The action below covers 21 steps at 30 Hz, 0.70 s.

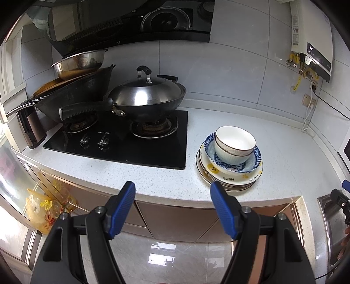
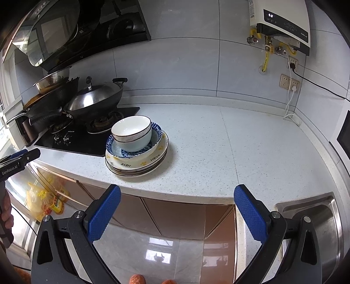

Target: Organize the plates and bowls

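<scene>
Speckled white counter [image 1: 251, 131] runs across the middle of both views, backed by pale grey wall tiles, with a black gas hob [image 1: 122, 142] set into it at centre left of the left wrist view. On the hob sit a lidded wok [image 1: 144, 96] and, to its left, a second dark wok [image 1: 72, 96] carrying a steel basin [image 1: 78, 62]. A range hood [image 1: 122, 19] fills the upper left, and a wall water heater [image 2: 282, 24] hangs at the upper right above sockets and cables. The stack of plates [image 1: 229, 174] stands on the counter just right of the hob, right of centre in the left wrist view and left of centre in the right wrist view [image 2: 136, 161]; its top plate reads "HEYE". In that plate rests a blue patterned bowl [image 1: 235, 162], and 2 nested white bowls [image 1: 235, 144] stand upright inside it. The left gripper [image 1: 172, 192] is at the bottom of its frame with its blue fingers [image 1: 124, 207] well apart and nothing between them, short of the counter edge. The right gripper [image 2: 177, 196] likewise shows its fingers [image 2: 105, 212] wide apart and empty, with a steel sink [image 2: 317, 220] at lower right. Brown cabinet fronts and a glossy floor lie below.
</scene>
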Tool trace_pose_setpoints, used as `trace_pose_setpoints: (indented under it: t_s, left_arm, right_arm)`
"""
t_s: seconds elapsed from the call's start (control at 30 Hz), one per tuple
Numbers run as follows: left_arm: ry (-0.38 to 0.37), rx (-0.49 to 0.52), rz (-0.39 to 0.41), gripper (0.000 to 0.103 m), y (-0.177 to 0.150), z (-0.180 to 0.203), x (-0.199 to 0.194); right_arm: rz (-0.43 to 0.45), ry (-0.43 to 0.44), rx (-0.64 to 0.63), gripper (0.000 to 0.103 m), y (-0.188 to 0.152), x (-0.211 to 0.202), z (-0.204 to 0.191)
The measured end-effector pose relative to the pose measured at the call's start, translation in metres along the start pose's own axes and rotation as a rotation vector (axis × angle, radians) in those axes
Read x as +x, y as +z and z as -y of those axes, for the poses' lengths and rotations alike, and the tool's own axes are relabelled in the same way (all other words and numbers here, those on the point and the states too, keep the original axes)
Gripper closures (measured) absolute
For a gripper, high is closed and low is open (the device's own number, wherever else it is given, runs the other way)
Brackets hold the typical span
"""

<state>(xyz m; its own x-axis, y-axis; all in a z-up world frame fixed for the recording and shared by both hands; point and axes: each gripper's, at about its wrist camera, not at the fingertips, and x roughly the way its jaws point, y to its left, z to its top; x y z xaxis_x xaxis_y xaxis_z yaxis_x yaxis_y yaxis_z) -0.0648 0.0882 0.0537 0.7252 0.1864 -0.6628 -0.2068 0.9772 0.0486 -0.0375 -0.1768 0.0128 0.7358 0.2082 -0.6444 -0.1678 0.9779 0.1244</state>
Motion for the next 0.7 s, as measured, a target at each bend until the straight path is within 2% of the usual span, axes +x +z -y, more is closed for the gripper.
trace_pose_setpoints:
  t_s: [0.2, 0.53, 0.7]
  left_arm:
    - [0.0, 0.001, 0.002, 0.033, 0.001, 0.0, 0.0]
    - [-0.001, 0.004, 0.025, 0.033, 0.006, 0.003, -0.008]
    - [0.003, 0.006, 0.031, 0.033, 0.008, 0.003, -0.008]
  right_arm:
    - [0.014, -0.003, 0.035, 0.001, 0.0, -0.003, 0.006]
    - [0.139, -0.019, 0.066, 0.001, 0.013, -0.027, 0.016]
    - [0.129, -0.023, 0.065, 0.001, 0.015, -0.025, 0.016]
